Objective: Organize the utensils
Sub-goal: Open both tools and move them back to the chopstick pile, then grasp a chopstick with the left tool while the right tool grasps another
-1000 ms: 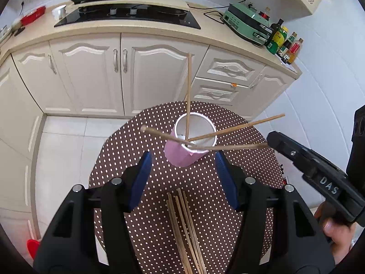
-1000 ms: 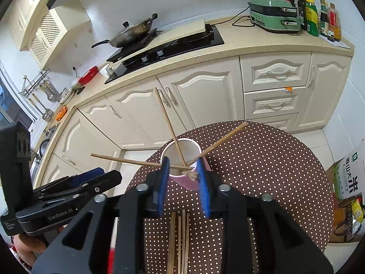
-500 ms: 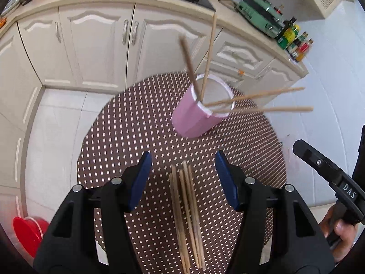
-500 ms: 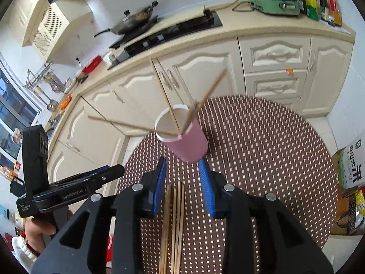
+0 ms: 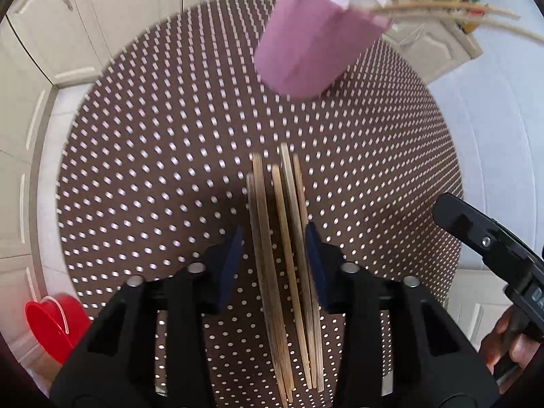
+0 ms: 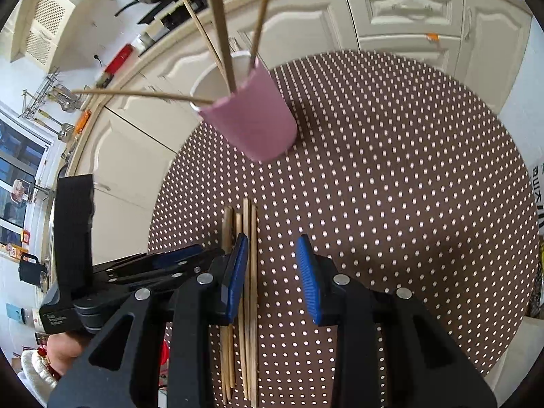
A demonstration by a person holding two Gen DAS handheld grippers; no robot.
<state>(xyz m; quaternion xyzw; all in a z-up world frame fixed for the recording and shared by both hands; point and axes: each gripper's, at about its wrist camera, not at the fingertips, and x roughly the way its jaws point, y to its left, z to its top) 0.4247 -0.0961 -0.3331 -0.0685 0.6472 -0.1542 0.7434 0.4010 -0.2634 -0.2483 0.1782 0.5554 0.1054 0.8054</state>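
Wooden chopsticks (image 5: 289, 255) lie in a tight bundle on the dotted table (image 5: 153, 170), and the left gripper (image 5: 273, 261) straddles all of them, its jaws closing but not yet pressing. Just to their right, the right gripper (image 6: 270, 272) hangs part open and empty, with its left pad over the bundle's right edge. Ahead of both stands the pink cup (image 6: 251, 119) with four sticks in it; closing on the whole bundle could lift several at once or scatter them, and two tools this close may collide.
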